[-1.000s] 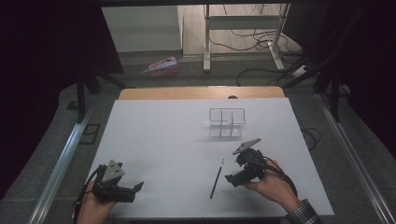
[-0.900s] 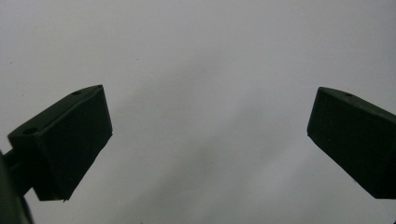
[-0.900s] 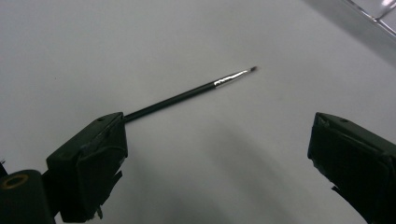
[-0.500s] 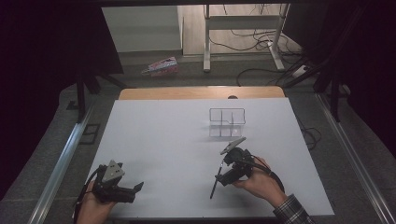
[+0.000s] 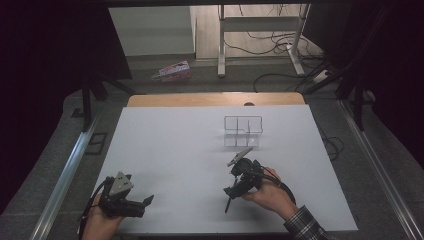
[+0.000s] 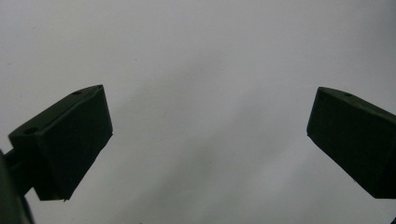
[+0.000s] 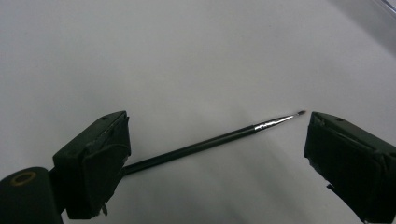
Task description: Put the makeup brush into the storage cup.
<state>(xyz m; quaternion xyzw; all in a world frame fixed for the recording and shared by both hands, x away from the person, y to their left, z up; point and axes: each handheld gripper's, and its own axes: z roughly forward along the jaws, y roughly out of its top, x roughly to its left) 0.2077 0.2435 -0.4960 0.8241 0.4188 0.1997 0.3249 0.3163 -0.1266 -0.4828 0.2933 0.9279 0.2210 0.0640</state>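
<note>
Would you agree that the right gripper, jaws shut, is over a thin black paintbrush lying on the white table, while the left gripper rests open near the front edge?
Not quite: the right gripper has its jaws wide open, with the paintbrush lying between them on the table, as the right gripper view shows. The left gripper is open too.

Thin black paintbrush — flat on table

Handle end of the paintbrush hidden behind the near jaw of the right gripper; bristle tip too small to make out. From above, most of the paintbrush covered by the right gripper, lower end alone poking out. Contents of the clear organiser beyond the paintbrush too small to tell. Left gripper cut off at the bottom edge, both jaw bases lost.
</note>
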